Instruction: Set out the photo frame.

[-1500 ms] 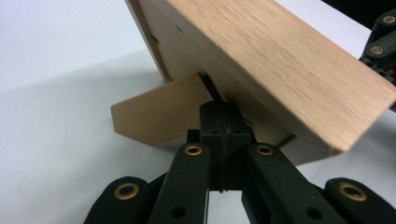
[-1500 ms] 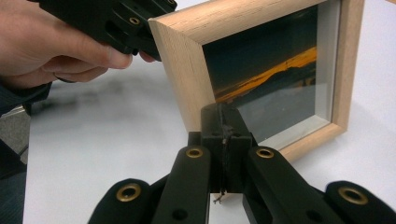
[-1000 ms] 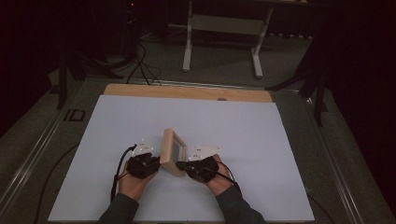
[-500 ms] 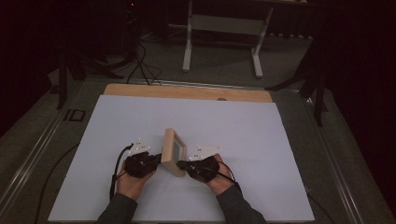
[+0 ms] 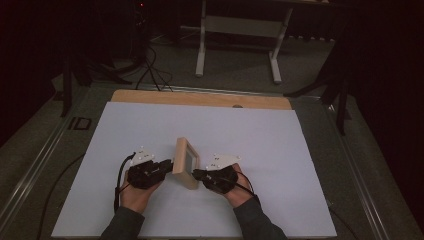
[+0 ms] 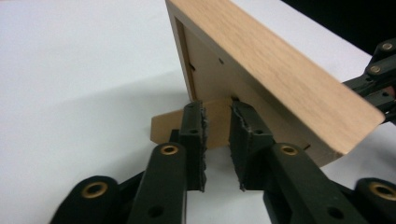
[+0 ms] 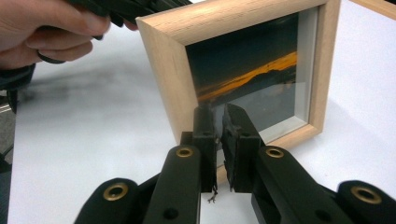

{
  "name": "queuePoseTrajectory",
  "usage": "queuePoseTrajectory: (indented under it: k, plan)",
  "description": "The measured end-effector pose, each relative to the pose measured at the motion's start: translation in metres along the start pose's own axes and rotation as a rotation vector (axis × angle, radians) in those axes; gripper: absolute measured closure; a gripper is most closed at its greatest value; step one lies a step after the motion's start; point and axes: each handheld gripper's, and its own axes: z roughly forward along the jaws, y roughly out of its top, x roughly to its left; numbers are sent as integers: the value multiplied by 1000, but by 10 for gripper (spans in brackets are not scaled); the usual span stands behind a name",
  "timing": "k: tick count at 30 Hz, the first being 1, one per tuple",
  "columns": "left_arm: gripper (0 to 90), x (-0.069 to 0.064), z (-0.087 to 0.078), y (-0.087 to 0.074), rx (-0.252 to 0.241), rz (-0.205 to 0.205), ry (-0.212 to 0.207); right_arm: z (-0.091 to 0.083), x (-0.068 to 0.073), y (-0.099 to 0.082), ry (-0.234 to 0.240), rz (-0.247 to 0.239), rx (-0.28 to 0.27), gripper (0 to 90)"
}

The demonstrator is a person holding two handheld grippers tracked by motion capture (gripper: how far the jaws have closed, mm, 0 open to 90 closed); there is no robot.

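The wooden picture frame (image 5: 186,162) stands upright on the white worktop (image 5: 280,165). Behind it, the left claw (image 6: 215,122) has just been opening around its stand flap. In front, the right claw (image 7: 219,125) has been parting, jaws slightly apart.

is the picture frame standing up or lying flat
Standing, tilted back: the picture frame rests on its lower edge and the back stand folded out onto the table.

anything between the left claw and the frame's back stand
Nothing visible does. The left claw is right at the stand behind the frame, its jaws just opened, a gap showing between them with the stand's flap there.
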Motion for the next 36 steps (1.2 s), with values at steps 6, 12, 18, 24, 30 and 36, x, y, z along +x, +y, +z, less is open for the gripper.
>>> queuePoseTrajectory:
  k: [6,12,18,24,30,36]
  plan:
    - [664,3,-6,2,-16,-24,19,-2,-2,-1,-9,7,-4,806]
    - [578,4,-12,5,-41,-41,18,-3,-5,-2,-28,19,-4,730]
    - [502,2,-18,8,-61,-52,19,-3,-8,-3,-51,36,-7,648]
    - [454,-1,-23,12,-77,-59,12,-6,-11,-4,-63,54,-9,592]
    - [409,-7,-27,16,-83,-50,8,-7,-15,-4,-55,79,-10,535]
    - [384,-14,-29,20,-84,-41,1,-10,-18,-5,-71,83,-11,507]
